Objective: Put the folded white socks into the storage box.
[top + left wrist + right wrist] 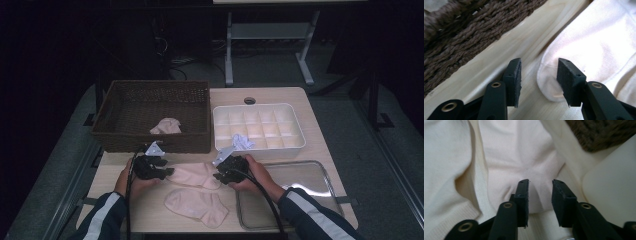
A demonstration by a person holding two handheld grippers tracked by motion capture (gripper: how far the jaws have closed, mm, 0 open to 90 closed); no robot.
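Two pale pink socks lie on the wooden table: one sock (196,175) stretched between my grippers, the other sock (197,205) nearer the front edge. My left gripper (167,172) is at the first sock's left end. In the left gripper view, that gripper (539,75) stands open with the sock's rounded end (604,42) lying between the jaws, pads apart from it. My right gripper (217,176) is at the sock's right end. In the right gripper view it (540,192) stands open over puckered sock fabric (524,152).
A brown wicker basket (150,145) behind the left gripper holds another pale sock (166,126). A white divided box (295,145) behind the right gripper holds a small light bundle (243,142). A clear tray (300,172) lies at the front right.
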